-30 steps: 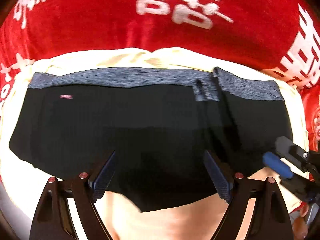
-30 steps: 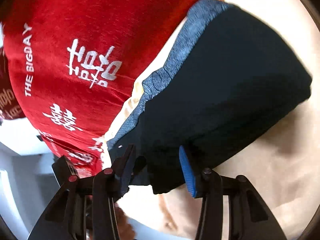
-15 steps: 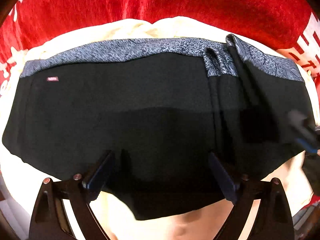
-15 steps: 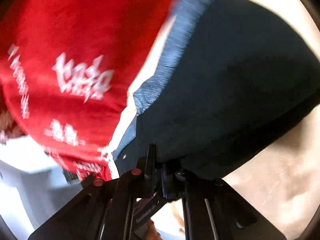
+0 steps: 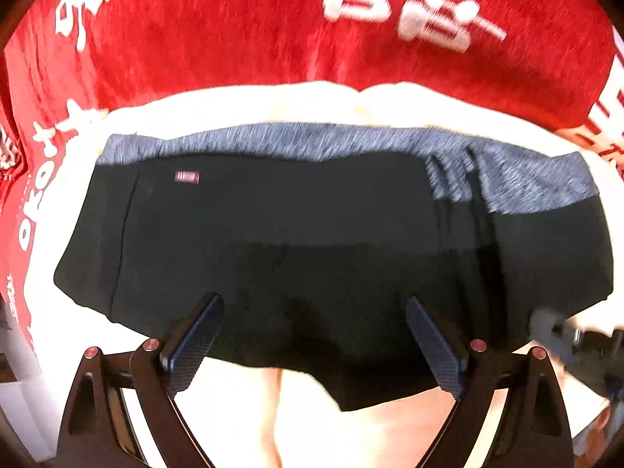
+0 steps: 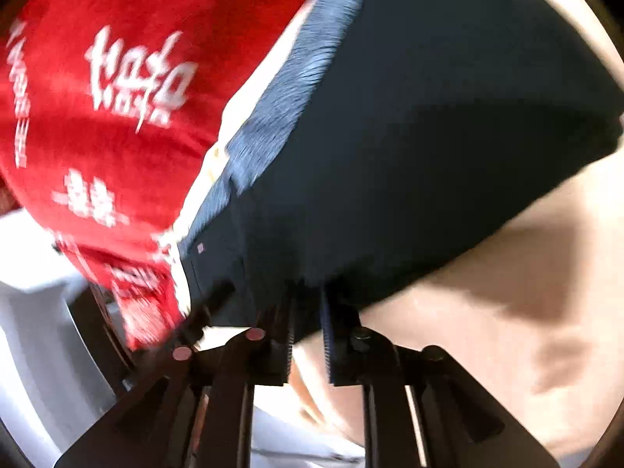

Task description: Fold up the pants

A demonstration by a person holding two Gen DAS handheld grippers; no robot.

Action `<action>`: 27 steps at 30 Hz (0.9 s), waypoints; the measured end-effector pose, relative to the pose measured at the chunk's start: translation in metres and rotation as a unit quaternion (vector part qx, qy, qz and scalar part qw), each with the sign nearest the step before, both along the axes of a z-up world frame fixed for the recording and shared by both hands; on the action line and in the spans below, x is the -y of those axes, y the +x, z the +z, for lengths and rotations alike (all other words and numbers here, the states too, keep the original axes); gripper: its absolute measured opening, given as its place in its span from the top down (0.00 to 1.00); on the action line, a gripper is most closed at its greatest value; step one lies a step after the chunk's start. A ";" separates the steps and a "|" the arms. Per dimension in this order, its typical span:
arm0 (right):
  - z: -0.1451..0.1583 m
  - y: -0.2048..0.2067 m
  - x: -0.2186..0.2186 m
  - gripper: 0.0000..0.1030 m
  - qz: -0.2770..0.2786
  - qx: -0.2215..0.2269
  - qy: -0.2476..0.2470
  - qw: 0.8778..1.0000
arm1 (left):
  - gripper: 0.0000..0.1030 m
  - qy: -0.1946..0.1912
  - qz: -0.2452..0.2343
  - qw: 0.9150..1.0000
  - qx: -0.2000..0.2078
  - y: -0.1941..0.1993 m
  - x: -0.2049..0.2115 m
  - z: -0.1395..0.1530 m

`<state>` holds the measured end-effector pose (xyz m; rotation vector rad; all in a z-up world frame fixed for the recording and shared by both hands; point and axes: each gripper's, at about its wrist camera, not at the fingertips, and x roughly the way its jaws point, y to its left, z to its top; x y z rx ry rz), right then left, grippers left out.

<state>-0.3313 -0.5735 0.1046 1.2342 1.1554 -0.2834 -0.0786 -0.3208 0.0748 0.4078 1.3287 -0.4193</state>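
Pants (image 5: 312, 241), black with a grey-blue heathered waistband (image 5: 351, 144) along the far edge, lie folded on a cream sheet (image 5: 234, 105) that covers a red blanket (image 5: 234, 27) printed with white characters. In the left wrist view the left tongs (image 5: 314, 335) hover released over the near hem, fingers wide apart, gripping nothing; a small pink label (image 5: 187, 176) sits near the far left corner.

In the right wrist view, the right tongs (image 6: 308, 335) stand at the pants' (image 6: 429, 117) near edge, jaws narrow and opening, a thin bit of black cloth between them; whether the pads press it I cannot tell.
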 end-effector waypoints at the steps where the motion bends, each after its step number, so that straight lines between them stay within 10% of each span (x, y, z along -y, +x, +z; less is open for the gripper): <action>1: 0.012 -0.003 0.001 0.84 0.018 0.001 -0.020 1.000 | 0.08 -0.008 -0.004 1.000 0.002 -0.011 0.003 0.010; 10: 0.068 -0.035 0.074 0.84 0.018 -0.046 -0.182 0.982 | 0.08 -0.060 -0.063 0.996 -0.017 -0.046 0.112 0.038; 16: 0.025 -0.027 0.091 0.87 0.018 -0.059 -0.147 0.987 | 0.04 -0.004 -0.058 0.997 -0.043 -0.048 0.149 -0.020; 20: 0.028 -0.027 0.083 0.88 0.056 -0.053 -0.182 0.980 | 0.00 -0.041 0.012 0.995 -0.093 -0.033 0.119 -0.023; 27: 0.024 -0.027 0.091 0.88 0.064 -0.051 -0.156 0.984 | 0.00 0.002 0.004 0.999 -0.051 -0.043 0.135 -0.005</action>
